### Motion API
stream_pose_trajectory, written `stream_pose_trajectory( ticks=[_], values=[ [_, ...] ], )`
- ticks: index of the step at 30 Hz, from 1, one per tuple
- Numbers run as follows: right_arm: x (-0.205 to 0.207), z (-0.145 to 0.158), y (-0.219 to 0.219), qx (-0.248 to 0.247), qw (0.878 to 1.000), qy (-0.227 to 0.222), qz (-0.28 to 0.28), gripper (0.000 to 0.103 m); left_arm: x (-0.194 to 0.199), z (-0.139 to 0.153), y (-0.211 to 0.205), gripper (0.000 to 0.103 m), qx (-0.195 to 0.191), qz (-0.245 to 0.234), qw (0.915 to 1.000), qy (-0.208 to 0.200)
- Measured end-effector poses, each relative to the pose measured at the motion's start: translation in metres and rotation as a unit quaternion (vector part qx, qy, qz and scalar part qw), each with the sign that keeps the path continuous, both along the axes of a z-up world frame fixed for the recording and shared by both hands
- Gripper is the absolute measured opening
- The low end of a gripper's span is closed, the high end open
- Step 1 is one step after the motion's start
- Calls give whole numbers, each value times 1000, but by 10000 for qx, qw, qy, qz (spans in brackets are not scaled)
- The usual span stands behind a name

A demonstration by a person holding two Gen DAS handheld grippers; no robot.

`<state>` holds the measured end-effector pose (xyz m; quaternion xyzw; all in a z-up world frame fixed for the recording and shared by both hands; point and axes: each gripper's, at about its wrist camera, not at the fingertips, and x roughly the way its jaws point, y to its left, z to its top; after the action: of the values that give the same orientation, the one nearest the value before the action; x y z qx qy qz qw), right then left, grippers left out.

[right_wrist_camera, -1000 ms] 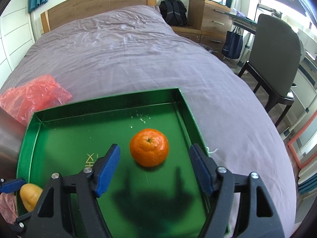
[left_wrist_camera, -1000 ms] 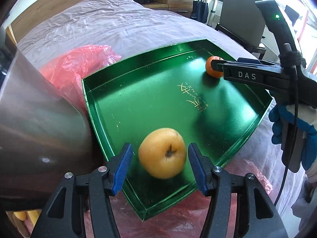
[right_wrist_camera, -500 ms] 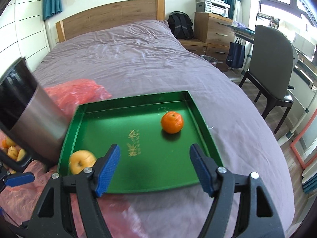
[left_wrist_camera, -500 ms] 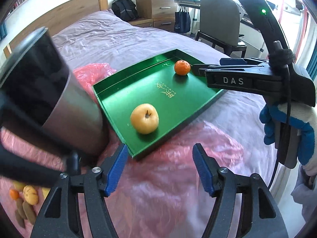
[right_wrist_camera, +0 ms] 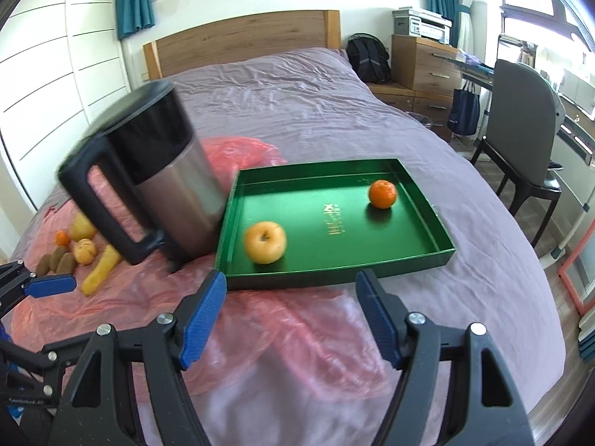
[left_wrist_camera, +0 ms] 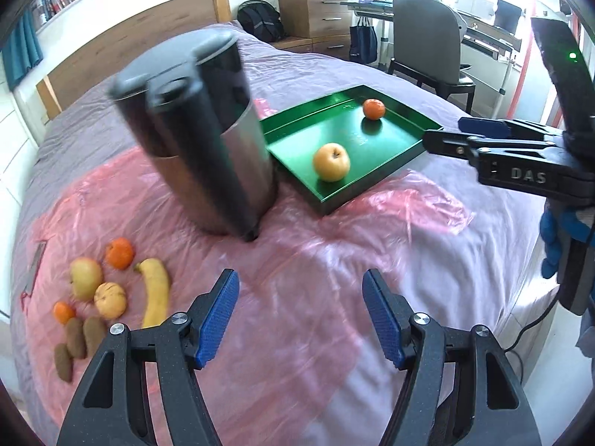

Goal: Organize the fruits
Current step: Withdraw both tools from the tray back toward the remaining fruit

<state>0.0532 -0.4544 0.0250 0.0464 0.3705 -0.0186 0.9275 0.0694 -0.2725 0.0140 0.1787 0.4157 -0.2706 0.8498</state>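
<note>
Left wrist view: left hand-held gripper [left_wrist_camera: 300, 317] agape, empty, over crinkled pink plastic sheet [left_wrist_camera: 334, 230]; round yellow apple [left_wrist_camera: 331, 161] and tangerine [left_wrist_camera: 373, 108] in glossy green tray [left_wrist_camera: 293, 137].
Right wrist view: right hand-held gripper [right_wrist_camera: 290, 319] agape, empty; steel kettle [right_wrist_camera: 167, 186] beside tray.

The tall steel kettle with black lid and handle [left_wrist_camera: 208, 141] is motion-blurred in both views and hides the near-left corner of the shallow green metal tray [right_wrist_camera: 427, 256]. Left of the kettle, the curved yellow banana [right_wrist_camera: 100, 269] is partly covered by its handle in the right wrist view. The gold lettering [right_wrist_camera: 332, 217] on the tray floor is too small to read. The blue-gloved hand [left_wrist_camera: 557, 238] right of the tray is cut off by the picture's edge.
</note>
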Motion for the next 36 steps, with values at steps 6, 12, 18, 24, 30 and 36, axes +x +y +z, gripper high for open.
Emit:
stream_pose_trajectory(
  ticks=[6, 12, 18, 24, 30, 36],
  values=[
    [-25, 15, 41, 62, 9996, -142, 256, 103, -11, 9, 50, 63, -51, 354, 9993, -112],
    [-42, 26, 85, 44, 9982, -183, 569, 103, -19, 12, 105, 64, -173, 795, 9965, -165],
    [-53, 30, 131, 85, 9957, -217, 900, 103, -25, 8, 156, 64, -280, 1144, 9929, -181],
    [-52, 24, 166, 136, 9945, -58, 1038, 103, -31, -5, 209, 64, -362, 1468, 9884, -154],
    [-44, 11, 206, 120, 9910, 222, 1315, 103, -35, -21, 260, 64, -457, 1825, 9821, -101],
    [-28, 0, 244, 88, 9878, 446, 1491, 98, -31, -35, 306, 64, -581, 2148, 9749, -4]
  ],
)
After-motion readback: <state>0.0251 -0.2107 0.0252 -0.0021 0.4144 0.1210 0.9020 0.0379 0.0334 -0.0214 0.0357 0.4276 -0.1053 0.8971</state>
